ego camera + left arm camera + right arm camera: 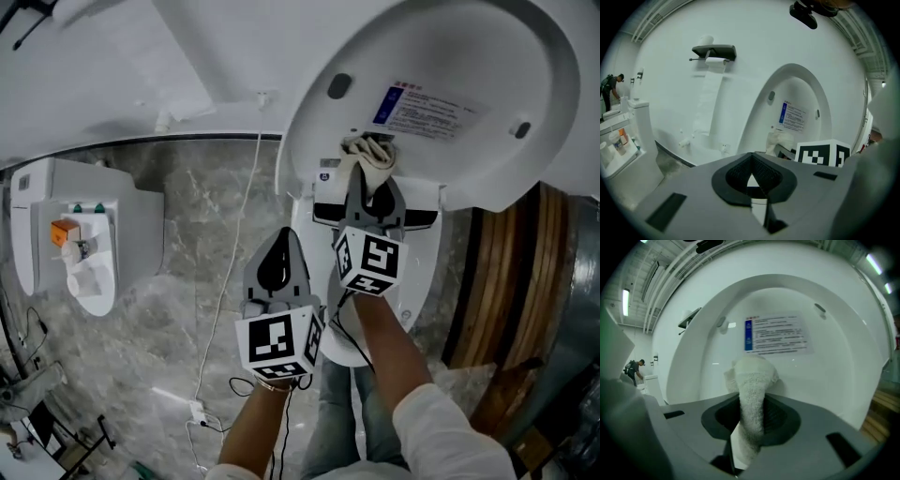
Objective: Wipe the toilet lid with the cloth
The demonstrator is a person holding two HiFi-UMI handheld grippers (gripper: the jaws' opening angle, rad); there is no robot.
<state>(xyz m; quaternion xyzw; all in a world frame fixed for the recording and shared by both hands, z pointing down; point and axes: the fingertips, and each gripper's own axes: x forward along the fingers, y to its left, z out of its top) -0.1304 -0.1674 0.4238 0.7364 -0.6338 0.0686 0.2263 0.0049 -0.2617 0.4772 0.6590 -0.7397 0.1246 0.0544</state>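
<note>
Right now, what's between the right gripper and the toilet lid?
The cloth. The right gripper is shut on it, and its bunched end appears to sit against the raised toilet lid, just below the label. The right gripper view shows this best.

A: How's the light?
B: Cool and even, from long ceiling strip lamps (626,296). The glossy white toilet lid (487,47) is bright, with faint streaks of sheen; the grey marble floor (187,244) is dimmer.
A: Sharpness?
B: Head view crisp. Both gripper views bulge, with black corners; their near foreground is dark and soft.
</note>
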